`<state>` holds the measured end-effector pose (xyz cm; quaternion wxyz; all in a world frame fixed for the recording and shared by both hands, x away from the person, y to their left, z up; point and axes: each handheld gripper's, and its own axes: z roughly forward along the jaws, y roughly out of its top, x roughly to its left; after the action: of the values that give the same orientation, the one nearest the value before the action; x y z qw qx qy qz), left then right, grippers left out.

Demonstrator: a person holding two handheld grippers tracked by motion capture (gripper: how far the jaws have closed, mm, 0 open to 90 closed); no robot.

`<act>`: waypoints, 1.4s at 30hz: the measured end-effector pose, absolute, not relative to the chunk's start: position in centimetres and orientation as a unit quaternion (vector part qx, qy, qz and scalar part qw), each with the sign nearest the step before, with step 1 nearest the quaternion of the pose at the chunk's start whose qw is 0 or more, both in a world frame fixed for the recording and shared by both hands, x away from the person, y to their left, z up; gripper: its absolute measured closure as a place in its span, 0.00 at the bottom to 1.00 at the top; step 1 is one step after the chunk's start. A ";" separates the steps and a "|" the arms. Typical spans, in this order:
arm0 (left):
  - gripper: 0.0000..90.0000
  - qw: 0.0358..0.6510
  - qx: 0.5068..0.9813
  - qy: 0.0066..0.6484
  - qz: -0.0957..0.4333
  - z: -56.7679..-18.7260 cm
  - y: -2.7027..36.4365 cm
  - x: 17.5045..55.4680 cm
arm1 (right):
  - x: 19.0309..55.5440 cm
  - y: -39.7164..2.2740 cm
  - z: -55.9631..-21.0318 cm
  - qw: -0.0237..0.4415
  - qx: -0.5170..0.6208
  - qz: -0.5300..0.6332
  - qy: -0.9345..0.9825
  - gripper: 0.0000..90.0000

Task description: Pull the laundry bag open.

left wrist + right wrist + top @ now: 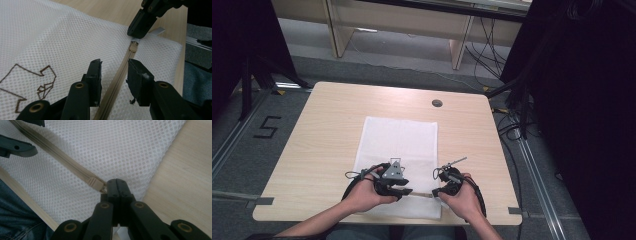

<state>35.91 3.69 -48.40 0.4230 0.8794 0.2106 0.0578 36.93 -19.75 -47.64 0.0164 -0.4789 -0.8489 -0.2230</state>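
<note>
Wooden table (327, 130), with white mesh laundry bag (399, 145) flat on it. Right gripper (116, 186) closed tight on zipper pull (96, 184). Left gripper (113, 75) half open, straddling zipper (120, 75), not pinching; zipper line straight ahead toward right gripper.

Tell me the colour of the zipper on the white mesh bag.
Beige, or tan: the zipper shows best in the left gripper view, against the white mesh bag.
</note>
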 end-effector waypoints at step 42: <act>0.80 0.405 0.900 0.159 0.020 -51.1 -2.4 36.7 | 37.0 -19.9 -48.3 0.031 -0.486 -0.212 -0.847 1.00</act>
<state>36.72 -2.45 -51.08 0.4052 0.9001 0.1587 0.0203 36.95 -19.89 -48.35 0.0306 -0.4858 -0.8475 -0.2117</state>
